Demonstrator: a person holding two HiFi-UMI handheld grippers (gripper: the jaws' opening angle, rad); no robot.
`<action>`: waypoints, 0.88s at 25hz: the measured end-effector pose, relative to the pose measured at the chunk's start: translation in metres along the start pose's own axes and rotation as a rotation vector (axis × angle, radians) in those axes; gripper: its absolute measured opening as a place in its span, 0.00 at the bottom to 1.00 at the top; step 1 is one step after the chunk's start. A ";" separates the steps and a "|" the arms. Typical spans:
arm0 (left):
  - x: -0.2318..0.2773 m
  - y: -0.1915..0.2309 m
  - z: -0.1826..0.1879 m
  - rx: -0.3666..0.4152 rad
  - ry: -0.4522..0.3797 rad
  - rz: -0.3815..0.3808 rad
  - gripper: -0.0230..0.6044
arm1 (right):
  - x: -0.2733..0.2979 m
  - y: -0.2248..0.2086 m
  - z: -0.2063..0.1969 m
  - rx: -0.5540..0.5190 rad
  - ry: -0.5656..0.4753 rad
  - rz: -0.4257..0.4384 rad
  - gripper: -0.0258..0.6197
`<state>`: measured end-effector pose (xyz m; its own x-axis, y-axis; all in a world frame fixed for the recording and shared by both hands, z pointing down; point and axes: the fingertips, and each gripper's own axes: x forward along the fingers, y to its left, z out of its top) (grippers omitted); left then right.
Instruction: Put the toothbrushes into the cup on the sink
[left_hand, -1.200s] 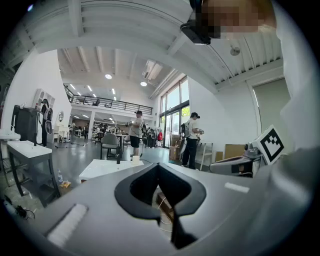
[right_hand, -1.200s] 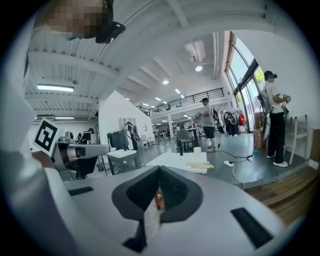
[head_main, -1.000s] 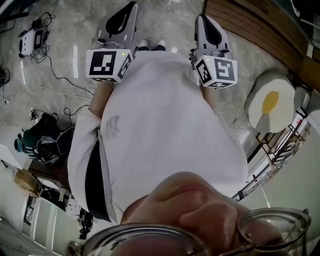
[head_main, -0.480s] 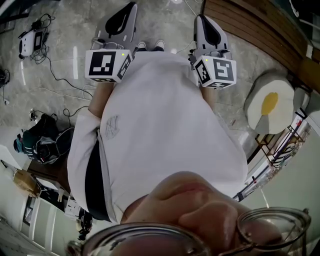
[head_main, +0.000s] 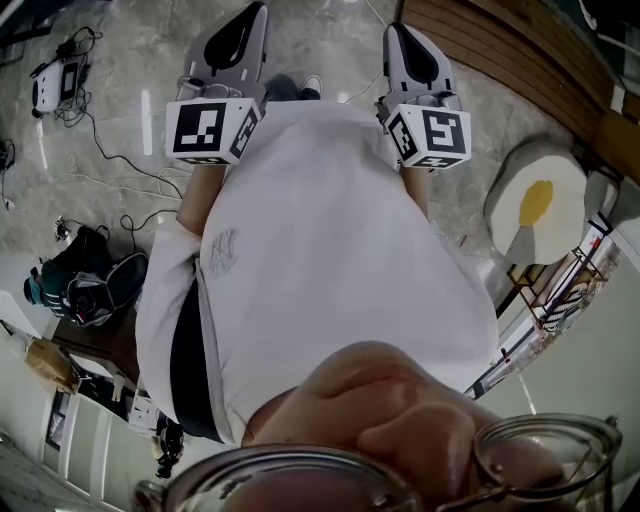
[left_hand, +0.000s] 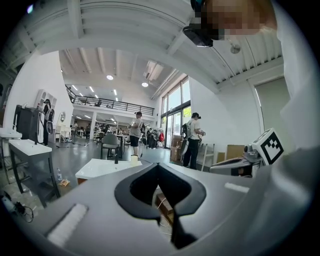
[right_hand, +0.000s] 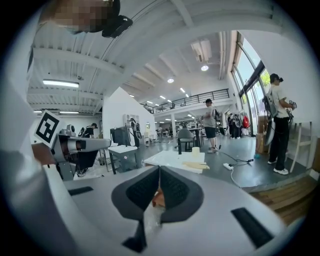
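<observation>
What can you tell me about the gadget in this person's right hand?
The right gripper is a light grey, plastic-looking tool with two jaws lined by black ribbed pads. The jaws are shut tip to tip, with nothing gripped. A cube with black-and-white square markers and a small green light sits at its rear. It is held close to the person's white shirt, pointing roughly level and away from the body.

readable text: none | shirt emblem (head_main: 222, 252): too faint to read | left marker cube (head_main: 205, 130), right marker cube (head_main: 432, 135): square patterns only
</observation>
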<state>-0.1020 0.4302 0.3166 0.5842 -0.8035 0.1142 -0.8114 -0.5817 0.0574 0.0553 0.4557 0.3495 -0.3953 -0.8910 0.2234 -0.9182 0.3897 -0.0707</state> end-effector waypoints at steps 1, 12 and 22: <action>0.000 0.000 -0.001 -0.002 0.003 0.003 0.05 | 0.000 -0.002 -0.001 -0.006 0.007 -0.001 0.06; 0.018 0.011 -0.005 -0.015 0.016 0.001 0.05 | 0.016 -0.017 -0.009 -0.005 0.059 -0.033 0.06; 0.063 0.068 0.008 -0.018 0.019 -0.027 0.05 | 0.083 -0.023 0.011 -0.026 0.079 -0.049 0.06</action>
<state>-0.1204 0.3389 0.3197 0.6056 -0.7848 0.1316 -0.7956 -0.6006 0.0791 0.0434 0.3699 0.3586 -0.3462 -0.8882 0.3021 -0.9350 0.3532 -0.0330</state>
